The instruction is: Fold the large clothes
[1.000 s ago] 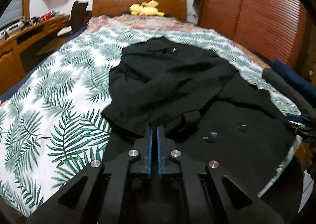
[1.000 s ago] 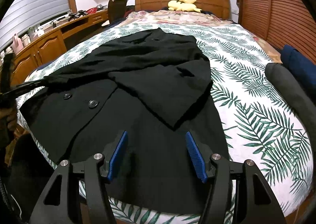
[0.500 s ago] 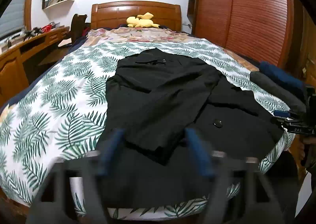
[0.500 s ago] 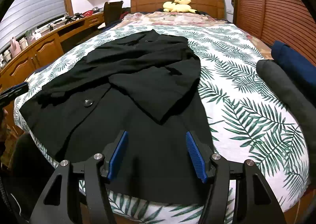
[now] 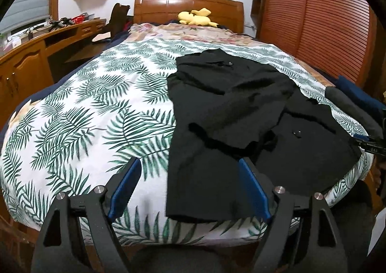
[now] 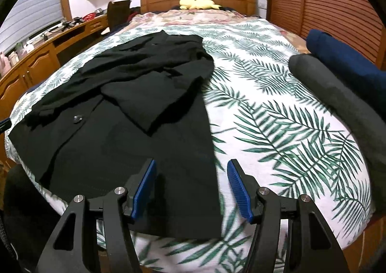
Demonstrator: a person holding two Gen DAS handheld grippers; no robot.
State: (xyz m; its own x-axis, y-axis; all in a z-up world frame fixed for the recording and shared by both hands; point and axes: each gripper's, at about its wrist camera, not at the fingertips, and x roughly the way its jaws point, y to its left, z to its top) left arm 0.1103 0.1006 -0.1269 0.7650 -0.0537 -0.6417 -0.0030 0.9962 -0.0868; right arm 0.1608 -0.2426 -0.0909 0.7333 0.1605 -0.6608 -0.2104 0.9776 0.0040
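A large black coat (image 5: 229,114) lies flat on the leaf-print bedspread (image 5: 96,114), both sleeves folded in over its body, its hem at the near edge of the bed. It also shows in the right wrist view (image 6: 135,114). My left gripper (image 5: 189,171) is open and empty, above the hem's left corner. My right gripper (image 6: 191,176) is open and empty, above the hem's right corner. The right gripper's tip shows at the far right of the left wrist view (image 5: 371,144).
A rolled grey garment (image 6: 337,94) and a navy one (image 6: 347,58) lie at the bed's right side. A wooden desk (image 5: 29,61) runs along the left. A louvred wardrobe (image 5: 325,20) stands right. A yellow plush toy (image 5: 196,17) sits by the headboard.
My left gripper was shut on the coat's edge; it has opened, let go and pulled back left. Both grippers have drawn back toward the foot of the bed and apart.
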